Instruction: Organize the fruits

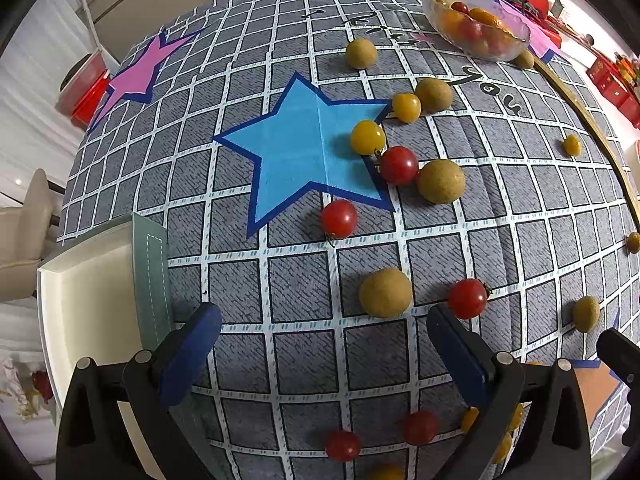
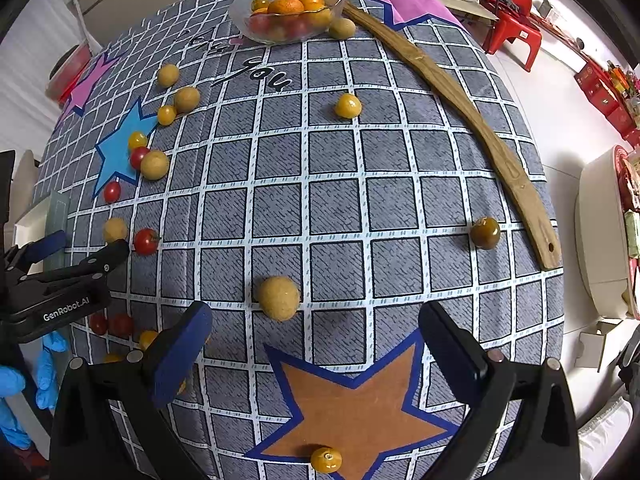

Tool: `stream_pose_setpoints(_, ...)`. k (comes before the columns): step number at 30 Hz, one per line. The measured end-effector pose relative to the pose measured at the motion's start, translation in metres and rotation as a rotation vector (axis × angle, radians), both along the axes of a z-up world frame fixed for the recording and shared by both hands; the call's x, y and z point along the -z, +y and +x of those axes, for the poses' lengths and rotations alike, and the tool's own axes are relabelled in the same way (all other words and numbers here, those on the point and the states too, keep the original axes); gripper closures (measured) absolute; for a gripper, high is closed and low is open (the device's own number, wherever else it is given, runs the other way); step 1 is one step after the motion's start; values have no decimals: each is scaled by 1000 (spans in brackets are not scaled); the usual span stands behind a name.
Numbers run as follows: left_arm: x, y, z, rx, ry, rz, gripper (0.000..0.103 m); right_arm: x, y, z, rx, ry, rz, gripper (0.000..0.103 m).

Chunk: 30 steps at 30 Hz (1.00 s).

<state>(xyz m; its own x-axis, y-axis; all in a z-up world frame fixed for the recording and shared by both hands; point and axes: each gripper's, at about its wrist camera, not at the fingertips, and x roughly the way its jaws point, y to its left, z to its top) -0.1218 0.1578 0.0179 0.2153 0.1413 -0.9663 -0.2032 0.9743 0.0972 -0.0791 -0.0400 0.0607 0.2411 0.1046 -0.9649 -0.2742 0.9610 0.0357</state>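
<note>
Red and yellow cherry tomatoes and tan round fruits lie scattered on a grey checked tablecloth (image 1: 280,288). My left gripper (image 1: 324,344) is open and empty above the cloth; a tan fruit (image 1: 385,293) and a red tomato (image 1: 467,298) lie just ahead of its right finger. My right gripper (image 2: 316,344) is open and empty over an orange star; a tan fruit (image 2: 279,298) lies just ahead between its fingers, and a yellow tomato (image 2: 326,460) lies below it. A glass bowl (image 2: 244,20) at the far edge holds oranges and tomatoes; it also shows in the left wrist view (image 1: 516,48).
A long wooden stick (image 2: 460,116) lies along the cloth's right side. A white box (image 1: 80,304) sits at the left table edge. The left gripper's body (image 2: 60,280) shows at the left of the right wrist view. Red stools and boxes stand beyond the table.
</note>
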Motion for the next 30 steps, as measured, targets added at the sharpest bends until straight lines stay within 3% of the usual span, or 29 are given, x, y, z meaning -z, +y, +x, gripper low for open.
stream_pose_setpoints(7, 4, -1, 3, 5, -4, 4, 0, 3, 3, 1, 1, 29, 42, 0)
stream_pose_setpoints(17, 7, -9, 9, 30, -10, 19, 0, 13, 7, 5, 19, 39, 28, 1)
stream_pose_setpoints(20, 6, -13, 10, 46, -15, 10, 9, 18, 9, 6, 21, 41, 26, 4)
stream_pose_setpoints(24, 5, -18, 11, 58, -20, 12, 12, 26, 15, 6, 15, 59, 19, 18)
stream_pose_setpoints(30, 0, -27, 8, 83, -34, -29, 36, 34, 25, 0, -23, 37, -38, 38)
